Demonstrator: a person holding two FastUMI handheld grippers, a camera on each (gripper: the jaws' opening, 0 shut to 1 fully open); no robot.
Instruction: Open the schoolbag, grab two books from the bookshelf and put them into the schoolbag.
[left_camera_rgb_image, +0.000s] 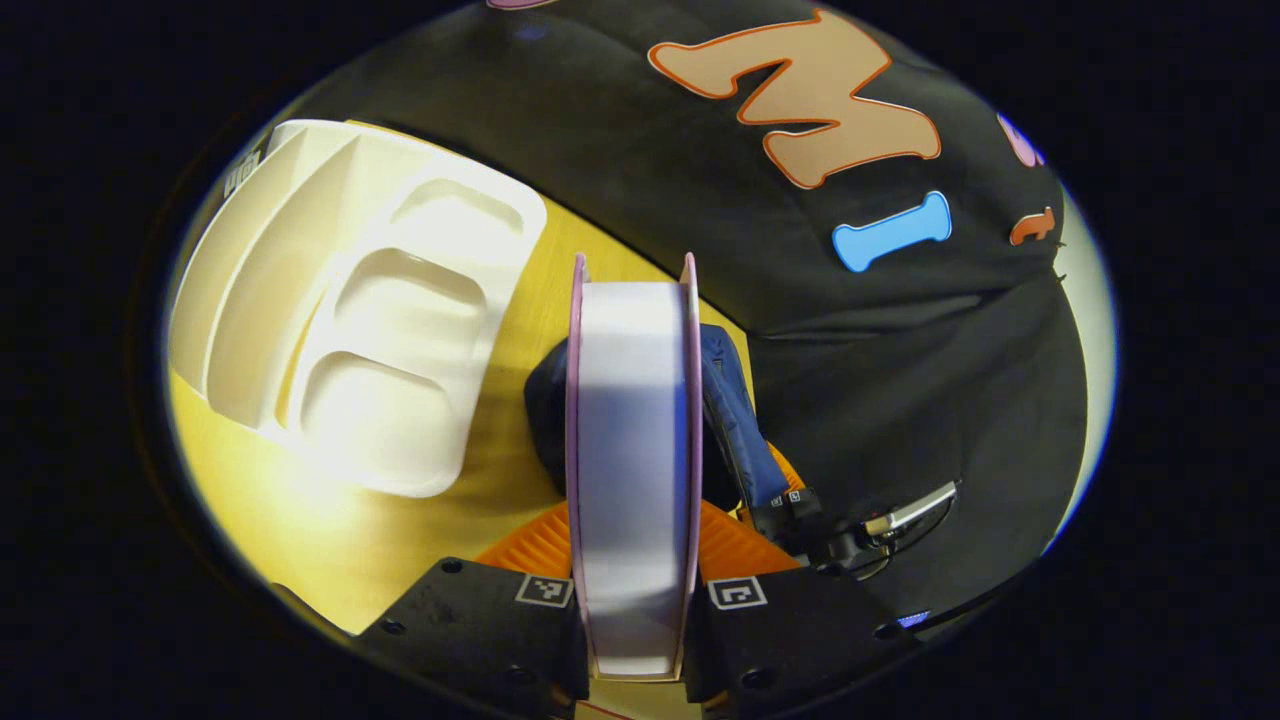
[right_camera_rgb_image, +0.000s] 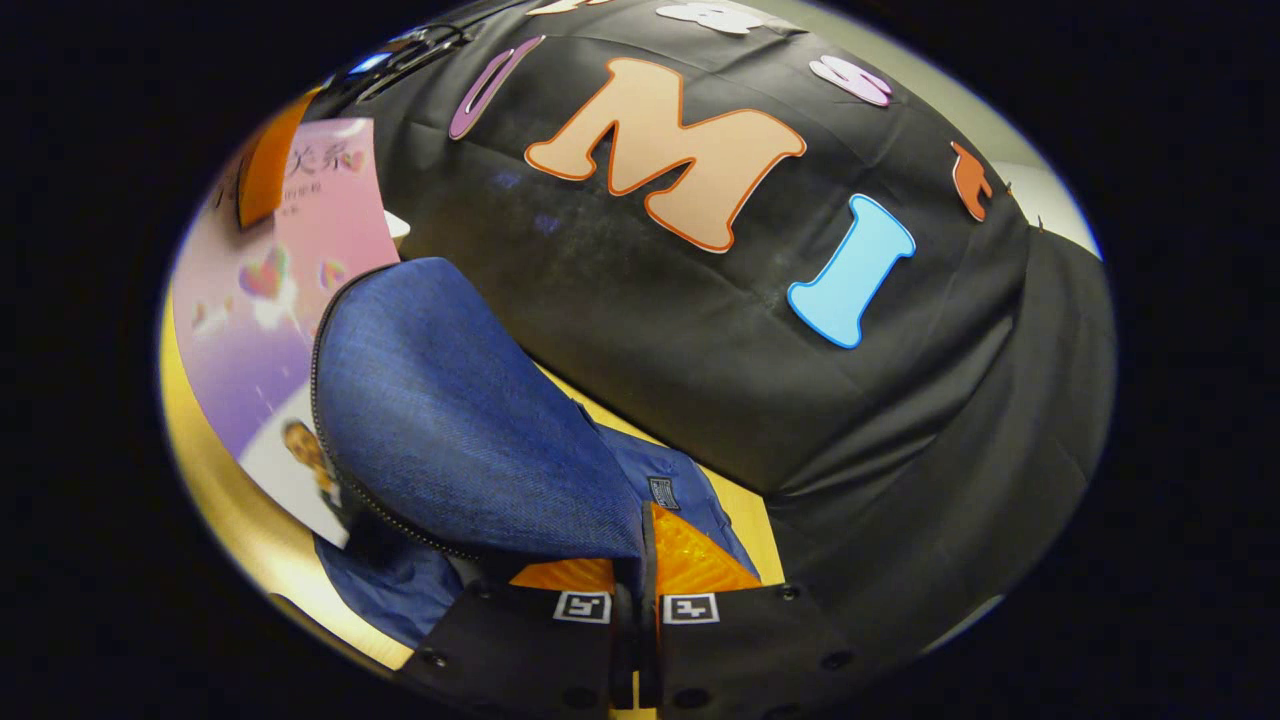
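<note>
Though claw-pinched, blue schoolbag agape.

1. Both views are dim overall, with warm yellowish light.
2. In the left gripper view, glare washes out the white tray left of the hand-held gripper.
3. A soft shadow crosses the book's page edge.
4. Fisheye distortion bends everything near the edges; the closest parts look slightly soft.

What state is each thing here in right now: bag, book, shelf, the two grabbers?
Schoolbag: open, flap held up.
Book: clamped edge-on above the bag's mouth.
White bookshelf: on the table, slots empty.
Left gripper: shut on the book.
Right gripper: shut on the flap.
</note>
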